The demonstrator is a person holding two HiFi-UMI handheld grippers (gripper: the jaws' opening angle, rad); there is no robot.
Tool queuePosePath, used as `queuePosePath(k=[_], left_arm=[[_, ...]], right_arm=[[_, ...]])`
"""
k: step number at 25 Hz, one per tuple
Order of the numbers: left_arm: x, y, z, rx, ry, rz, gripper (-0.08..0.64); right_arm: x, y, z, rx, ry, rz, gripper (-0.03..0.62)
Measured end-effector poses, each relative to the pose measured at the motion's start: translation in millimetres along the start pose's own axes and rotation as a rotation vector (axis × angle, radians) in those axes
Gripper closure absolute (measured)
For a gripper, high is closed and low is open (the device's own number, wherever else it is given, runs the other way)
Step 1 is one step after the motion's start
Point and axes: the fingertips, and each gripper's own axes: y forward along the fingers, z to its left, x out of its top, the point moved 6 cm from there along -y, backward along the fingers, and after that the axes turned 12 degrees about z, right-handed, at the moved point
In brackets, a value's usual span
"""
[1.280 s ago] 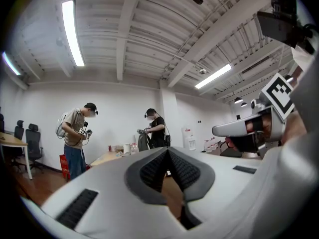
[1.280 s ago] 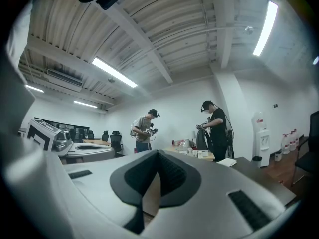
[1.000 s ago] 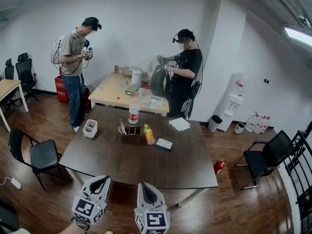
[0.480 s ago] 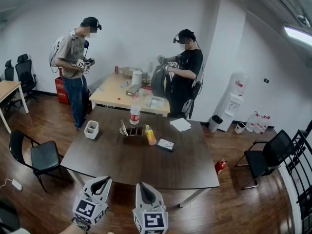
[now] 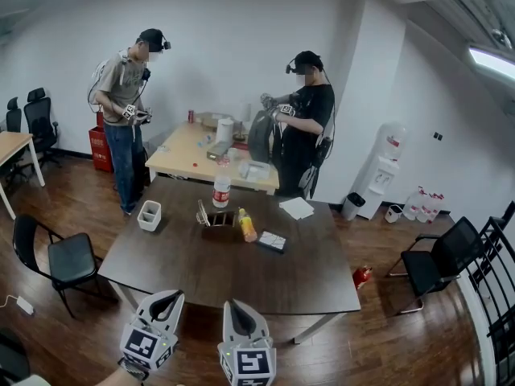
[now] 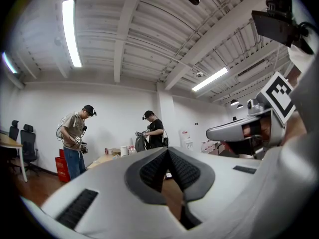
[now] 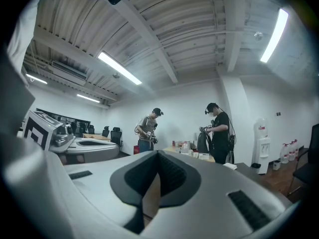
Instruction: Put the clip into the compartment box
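Located the likely clip, a small silvery wire-shaped metal piece (image 5: 201, 211), far out on the dark brown matte bench (image 5: 201, 268). Lies just beside the left end of a low dark open-topped box (image 5: 220, 215), taken for the compartment box, though too small here to confirm dividers. Judged light, stiff and springy, with thin smooth wire prone to slipping or twisting between ribbed pads. Best pinched squarely across the flat body rather than the wire loops, with a moderate squeeze. Noted nearby: white square plastic tub (image 5: 149, 214), clear bottle with red label (image 5: 221, 190), yellow-orange bottle (image 5: 245, 224), flat dark packet (image 5: 272, 240), white paper sheet (image 5: 296, 207). Found left tongs (image 5: 165, 305), white moulded plastic with dark ribbed pads, closed tip to tip on nothing. Found right tongs (image 5: 239, 318), same build, likewise closed and empty. Carried low off the near edge of the bench, well apart from the clip.
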Motion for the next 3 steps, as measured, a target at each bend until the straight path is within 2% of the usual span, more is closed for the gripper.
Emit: queuePosePath(k=[3], left_arm=[[2.6, 3.6, 1.7, -0.002, 0.005, -0.002, 0.548]], right_arm=[[3.2, 3.9, -1.4, 0.000, -0.002, 0.000, 0.597]])
